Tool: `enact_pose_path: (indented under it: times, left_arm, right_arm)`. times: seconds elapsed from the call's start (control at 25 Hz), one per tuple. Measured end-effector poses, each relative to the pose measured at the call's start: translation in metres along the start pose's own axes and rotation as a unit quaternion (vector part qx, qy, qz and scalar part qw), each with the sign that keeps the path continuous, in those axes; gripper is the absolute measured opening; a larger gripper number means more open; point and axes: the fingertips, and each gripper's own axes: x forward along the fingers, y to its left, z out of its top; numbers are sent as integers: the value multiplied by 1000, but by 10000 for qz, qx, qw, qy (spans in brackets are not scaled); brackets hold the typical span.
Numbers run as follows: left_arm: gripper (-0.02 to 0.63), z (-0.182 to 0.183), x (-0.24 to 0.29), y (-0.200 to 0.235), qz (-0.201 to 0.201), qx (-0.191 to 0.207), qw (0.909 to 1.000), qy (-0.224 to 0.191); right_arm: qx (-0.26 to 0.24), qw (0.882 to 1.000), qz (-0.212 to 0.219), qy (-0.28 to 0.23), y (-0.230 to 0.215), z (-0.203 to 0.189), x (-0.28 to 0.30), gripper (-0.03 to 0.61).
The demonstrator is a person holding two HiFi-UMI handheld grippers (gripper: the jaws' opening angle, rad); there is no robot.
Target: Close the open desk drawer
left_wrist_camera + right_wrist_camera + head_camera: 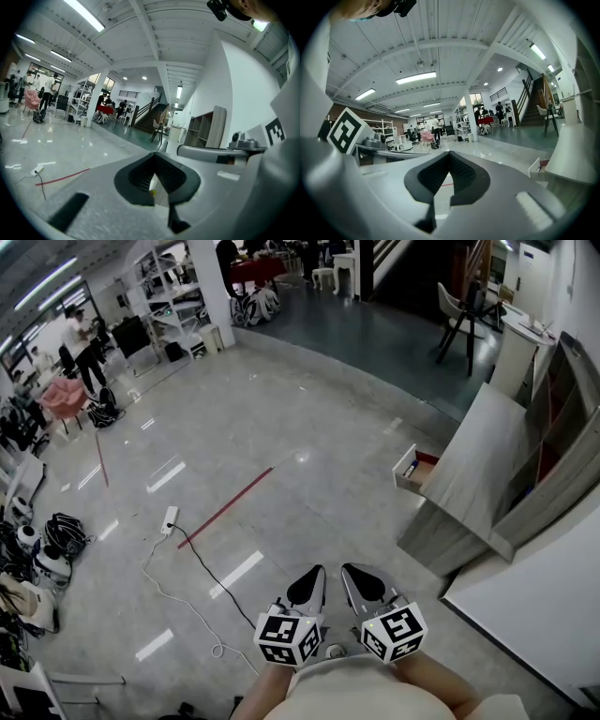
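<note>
Ahead and to the right, one open drawer [415,470] juts from the grey desk [478,474], well apart from the two grippers, with polished floor [309,484] between. Left gripper [312,577] and right gripper [356,576] both have jaws pressed together on nothing. Leftward lie one red tape strip [230,507] and one white power strip [170,518].

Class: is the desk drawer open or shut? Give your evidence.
Open: the drawer sticks out from the side of the desk, and its inside shows from above, with a small item in it.
</note>
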Motion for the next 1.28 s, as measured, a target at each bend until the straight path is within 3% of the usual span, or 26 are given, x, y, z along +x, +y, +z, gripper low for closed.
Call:
enact_pose_path:
  times: [0.52, 1.28]
  left_arm:
    - [6, 6, 41, 33, 73, -41, 10000, -28]
    - [6, 81, 172, 84, 390, -133, 9990, -158]
  right_arm:
    - [-119, 9999, 67, -25, -27, 4, 50, 3]
    - [-297, 9992, 254, 14, -140, 69, 154, 3]
